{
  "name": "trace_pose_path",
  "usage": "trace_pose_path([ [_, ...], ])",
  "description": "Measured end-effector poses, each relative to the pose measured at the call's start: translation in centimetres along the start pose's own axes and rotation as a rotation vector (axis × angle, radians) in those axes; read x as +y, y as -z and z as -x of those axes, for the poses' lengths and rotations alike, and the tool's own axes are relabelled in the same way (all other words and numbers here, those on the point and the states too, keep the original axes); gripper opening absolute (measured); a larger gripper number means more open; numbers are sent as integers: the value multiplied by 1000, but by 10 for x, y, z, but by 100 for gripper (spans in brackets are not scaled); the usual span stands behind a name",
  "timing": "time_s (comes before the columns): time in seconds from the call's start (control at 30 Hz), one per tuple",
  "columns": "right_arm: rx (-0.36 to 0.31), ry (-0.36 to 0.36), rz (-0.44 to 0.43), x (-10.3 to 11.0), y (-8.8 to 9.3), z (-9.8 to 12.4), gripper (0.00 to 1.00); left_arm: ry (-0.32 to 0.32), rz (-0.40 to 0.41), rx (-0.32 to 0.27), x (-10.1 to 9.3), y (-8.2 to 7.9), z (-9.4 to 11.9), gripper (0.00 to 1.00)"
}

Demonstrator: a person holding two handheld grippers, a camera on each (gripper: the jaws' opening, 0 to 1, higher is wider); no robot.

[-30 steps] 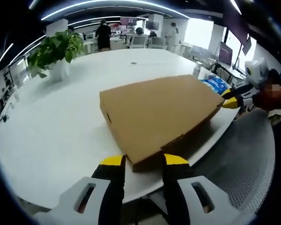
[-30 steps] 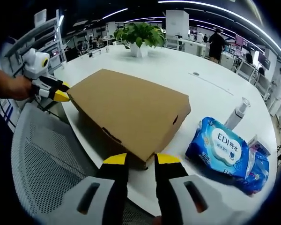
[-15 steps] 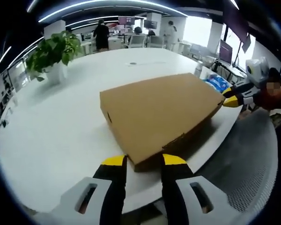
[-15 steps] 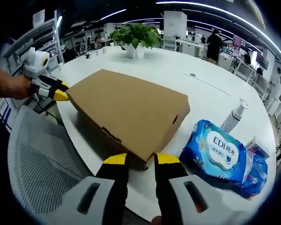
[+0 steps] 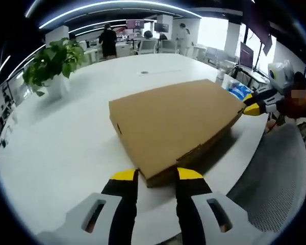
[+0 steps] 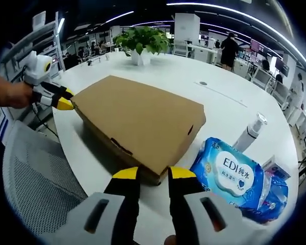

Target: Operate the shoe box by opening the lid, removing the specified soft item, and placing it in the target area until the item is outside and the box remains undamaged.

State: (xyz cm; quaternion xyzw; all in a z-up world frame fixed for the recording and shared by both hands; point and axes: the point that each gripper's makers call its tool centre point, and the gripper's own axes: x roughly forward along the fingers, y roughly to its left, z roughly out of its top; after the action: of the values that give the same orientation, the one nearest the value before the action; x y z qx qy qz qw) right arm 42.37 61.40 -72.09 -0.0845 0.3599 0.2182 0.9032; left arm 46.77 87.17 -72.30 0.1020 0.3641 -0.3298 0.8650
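We see the brown cardboard shoe box (image 5: 173,127) lying lid shut near the edge of a round white table (image 5: 66,138), one gripper at each end. In the left gripper view, the left gripper (image 5: 157,176) has its yellow-tipped jaws apart, straddling the near corner of the box; whether they press it we cannot tell. The right gripper (image 5: 252,108) shows at the far corner, its tips touching the lid edge. The right gripper view gives the mirror: its own jaws apart at the near corner, the left gripper at the far corner, held by a hand (image 6: 7,94). That view adds a blue pack of wet wipes (image 6: 232,173) just beside the box and a white spray bottle (image 6: 250,132) behind it. A potted plant (image 5: 53,64) stands well apart, and a mesh chair (image 6: 33,178) sits below the table edge.
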Motion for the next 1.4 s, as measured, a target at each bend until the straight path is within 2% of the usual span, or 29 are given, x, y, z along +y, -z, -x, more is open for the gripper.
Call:
trace_pose_path([
  [0.8, -7, 34, -8, -35, -11, -15, 19, 6, -15, -1, 5, -32, -30, 27],
  [1.03, -2, 35, -16, -38, -9, -15, 18, 15, -17, 6, 4, -31, -30, 28],
  [1.13, 3, 41, -36, -41, -4, -13, 20, 4, -6, 11, 5, -26, -28, 31],
  [1.4, 17, 74, -78, -47, 11, 8, 28, -2, 0, 4, 3, -17, -11, 38],
])
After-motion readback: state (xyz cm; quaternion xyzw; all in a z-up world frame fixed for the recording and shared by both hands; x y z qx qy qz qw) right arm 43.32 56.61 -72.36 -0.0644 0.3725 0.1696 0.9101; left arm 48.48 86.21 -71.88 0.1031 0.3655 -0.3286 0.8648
